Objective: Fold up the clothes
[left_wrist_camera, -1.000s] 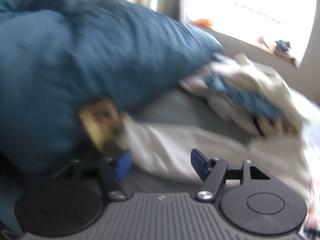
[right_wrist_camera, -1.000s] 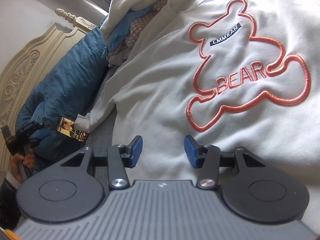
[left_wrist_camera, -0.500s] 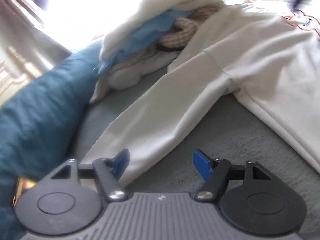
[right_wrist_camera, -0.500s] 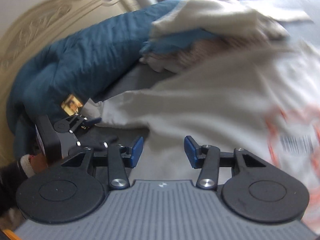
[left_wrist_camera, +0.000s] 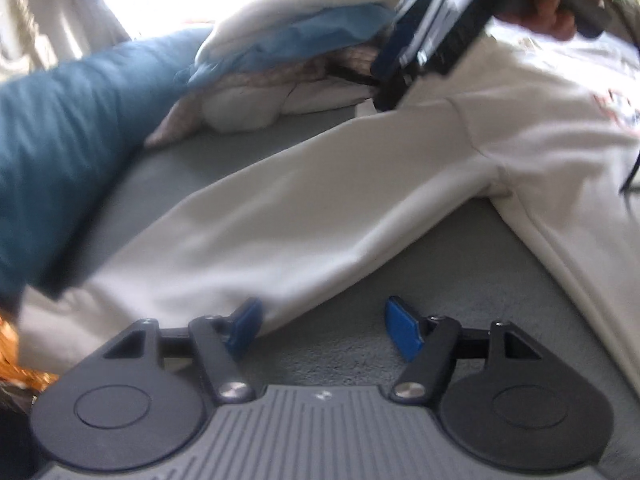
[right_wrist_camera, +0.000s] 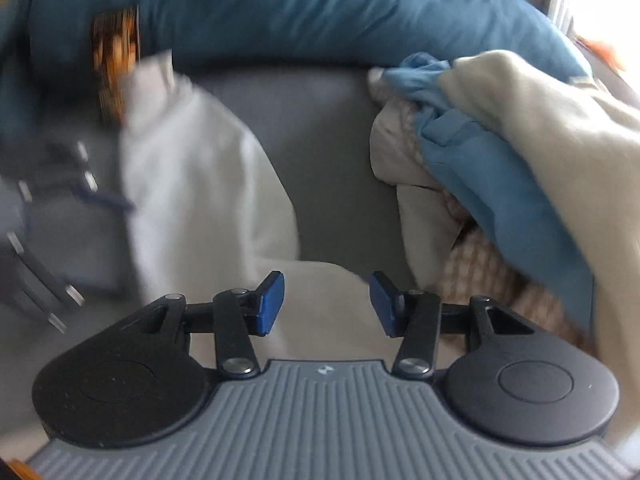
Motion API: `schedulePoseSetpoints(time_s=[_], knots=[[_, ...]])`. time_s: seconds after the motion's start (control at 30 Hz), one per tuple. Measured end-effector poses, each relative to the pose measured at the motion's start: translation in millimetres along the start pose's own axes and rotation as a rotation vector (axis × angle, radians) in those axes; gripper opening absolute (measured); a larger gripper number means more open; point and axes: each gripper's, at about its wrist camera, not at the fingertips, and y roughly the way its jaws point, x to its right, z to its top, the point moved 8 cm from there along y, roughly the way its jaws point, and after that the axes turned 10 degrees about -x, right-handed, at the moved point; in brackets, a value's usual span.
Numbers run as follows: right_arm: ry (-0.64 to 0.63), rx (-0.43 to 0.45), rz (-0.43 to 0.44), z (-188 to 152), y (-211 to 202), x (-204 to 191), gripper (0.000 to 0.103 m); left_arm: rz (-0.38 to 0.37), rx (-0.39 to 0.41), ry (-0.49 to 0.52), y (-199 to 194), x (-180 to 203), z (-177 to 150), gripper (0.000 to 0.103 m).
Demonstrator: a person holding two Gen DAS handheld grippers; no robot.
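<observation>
Quick count: one white sweatshirt (left_wrist_camera: 400,184) spread flat, one pile of clothes (right_wrist_camera: 500,160), one blue duvet (right_wrist_camera: 300,8), two grippers, left (left_wrist_camera: 322,330) and right (right_wrist_camera: 326,304).

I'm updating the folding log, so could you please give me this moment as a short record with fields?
surface: grey bed cover
garment: white sweatshirt lying flat, sleeve stretched out
left gripper: open, one pad at the sleeve's edge, nothing clamped
right gripper: open, above the white fabric, holding nothing
pile: heap of clothes, white, blue and knit pieces
beside: blue duvet
</observation>
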Motion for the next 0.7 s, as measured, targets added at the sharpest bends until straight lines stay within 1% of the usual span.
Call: schedulePoseSetpoints(time_s=[0.03, 0.1, 0.13, 0.17, 0.2, 0.23, 0.3, 0.33, 0.37, 0.4, 0.43, 0.5, 0.57, 0.63, 0.7], knots=[[-0.026, -0.015, 0.005, 2, 6, 2, 0.047, 0.003, 0.019, -0.004, -2, -2, 1, 0.068], [-0.064, -0.041, 0.026, 7, 17, 4, 0.051, 0.014, 0.067, 0.005, -7, -5, 4, 0.067], [-0.081, -0.055, 0.045, 9, 22, 5, 0.051, 0.011, 0.077, 0.012, -6, -7, 5, 0.067], [-0.093, -0.073, 0.072, 11, 26, 4, 0.053, 0.005, 0.080, 0.020, -4, -8, 6, 0.067], [-0.101, -0.098, 0.103, 10, 31, 1, 0.058, 0.001, 0.070, 0.026, 0, -8, 6, 0.067], [-0.104, -0.128, 0.125, 8, 38, -1, 0.060, -0.001, 0.053, 0.033, 5, -8, 6, 0.067], [-0.102, -0.149, 0.128, 5, 47, -3, 0.059, -0.003, 0.042, 0.041, 8, -7, 4, 0.066], [-0.089, -0.139, 0.128, 4, 47, -2, 0.058, -0.003, 0.042, 0.038, 8, -7, 3, 0.066], [-0.067, -0.117, 0.131, 4, 45, -1, 0.044, -0.004, 0.040, 0.034, 8, -7, 3, 0.065], [-0.036, -0.097, 0.120, 4, 41, 3, 0.012, -0.007, 0.038, 0.027, 7, -7, 2, 0.065], [-0.004, -0.069, 0.098, 5, 36, 9, 0.005, -0.011, 0.035, 0.017, 6, -8, 1, 0.065], [0.053, 0.000, 0.050, 6, 23, 23, 0.005, -0.017, 0.029, -0.003, 5, -9, -2, 0.065], [0.141, 0.047, 0.007, 6, 17, 41, 0.004, -0.016, 0.023, -0.014, 5, -8, -3, 0.065], [0.198, 0.066, -0.020, 3, 20, 51, 0.004, -0.011, 0.018, -0.015, 5, -7, -4, 0.065], [0.215, 0.072, -0.047, 0, 30, 52, 0.004, -0.008, 0.013, -0.017, 3, -6, -6, 0.065]])
